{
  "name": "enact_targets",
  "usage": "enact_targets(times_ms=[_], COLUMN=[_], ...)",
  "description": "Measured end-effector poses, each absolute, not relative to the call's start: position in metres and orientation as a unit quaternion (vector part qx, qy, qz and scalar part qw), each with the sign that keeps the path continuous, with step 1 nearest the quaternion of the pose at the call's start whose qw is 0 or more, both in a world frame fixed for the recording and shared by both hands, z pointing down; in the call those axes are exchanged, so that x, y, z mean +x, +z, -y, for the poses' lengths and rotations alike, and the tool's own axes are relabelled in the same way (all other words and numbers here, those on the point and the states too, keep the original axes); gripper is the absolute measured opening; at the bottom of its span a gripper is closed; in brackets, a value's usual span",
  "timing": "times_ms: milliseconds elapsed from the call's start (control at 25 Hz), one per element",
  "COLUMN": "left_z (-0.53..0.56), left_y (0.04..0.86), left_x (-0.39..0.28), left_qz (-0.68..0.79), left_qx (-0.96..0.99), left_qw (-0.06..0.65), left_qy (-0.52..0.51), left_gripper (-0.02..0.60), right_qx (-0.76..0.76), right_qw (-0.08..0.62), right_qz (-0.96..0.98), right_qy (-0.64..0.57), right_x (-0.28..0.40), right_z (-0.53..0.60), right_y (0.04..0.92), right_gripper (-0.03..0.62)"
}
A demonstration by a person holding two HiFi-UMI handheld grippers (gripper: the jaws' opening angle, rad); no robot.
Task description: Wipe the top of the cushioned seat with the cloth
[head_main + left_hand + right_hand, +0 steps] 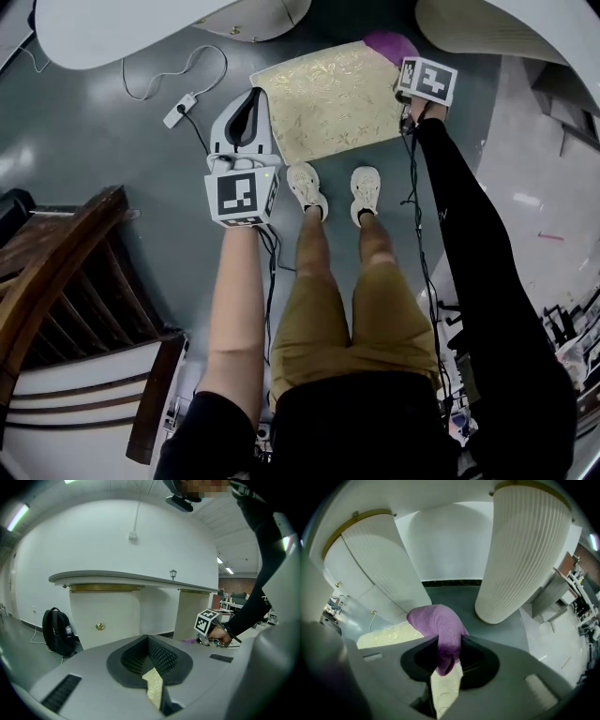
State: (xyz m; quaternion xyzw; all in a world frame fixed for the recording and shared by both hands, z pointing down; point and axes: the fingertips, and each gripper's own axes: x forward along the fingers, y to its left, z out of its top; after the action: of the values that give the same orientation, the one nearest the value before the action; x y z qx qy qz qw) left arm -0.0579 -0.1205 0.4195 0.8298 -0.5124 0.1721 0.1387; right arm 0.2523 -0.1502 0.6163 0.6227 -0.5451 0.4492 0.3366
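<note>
The cushioned seat (pixel 328 98) has a pale gold patterned top and stands on the grey floor in front of the person's feet. A purple cloth (pixel 389 44) lies bunched on its far right corner. My right gripper (pixel 408 66) is shut on that cloth (pixel 438 625), which bulges up out of the jaws over the seat top (pixel 386 634). My left gripper (pixel 255 94) hangs at the seat's left edge, shut, with nothing in it. Between its jaws a sliver of the gold seat (pixel 153 684) shows. The right gripper's marker cube (pixel 206 622) is visible in the left gripper view.
A power strip (pixel 180 108) with a white cable lies on the floor left of the seat. The person's shoes (pixel 309 187) stand just before it. A wooden chair (pixel 56 281) is at the left. White rounded furniture and a fluted column (pixel 525 550) ring the area. A black backpack (pixel 56 632) leans by the wall.
</note>
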Motion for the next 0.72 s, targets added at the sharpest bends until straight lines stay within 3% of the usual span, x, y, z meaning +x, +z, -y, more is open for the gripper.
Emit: enact_targets(times_ms=[320,720], left_z=[0.121,0.105], left_y=[0.419,0.426], left_x=[-0.066,-0.127], left_qz=[0.53,0.559], left_qx=[0.818,0.796], left_qw=[0.143,0.156], left_qy=[0.17,0.171], left_gripper=[0.008,0.008], right_qx=[0.638,0.515], right_qw=[0.307,0.275], right_qz=[0.539,0.687], right_qy=[0.456,0.433], right_x=[0.266,0.061], right_z=[0.149,0.14], right_y=[0.606,0.563], right_gripper=[0.086,0.086])
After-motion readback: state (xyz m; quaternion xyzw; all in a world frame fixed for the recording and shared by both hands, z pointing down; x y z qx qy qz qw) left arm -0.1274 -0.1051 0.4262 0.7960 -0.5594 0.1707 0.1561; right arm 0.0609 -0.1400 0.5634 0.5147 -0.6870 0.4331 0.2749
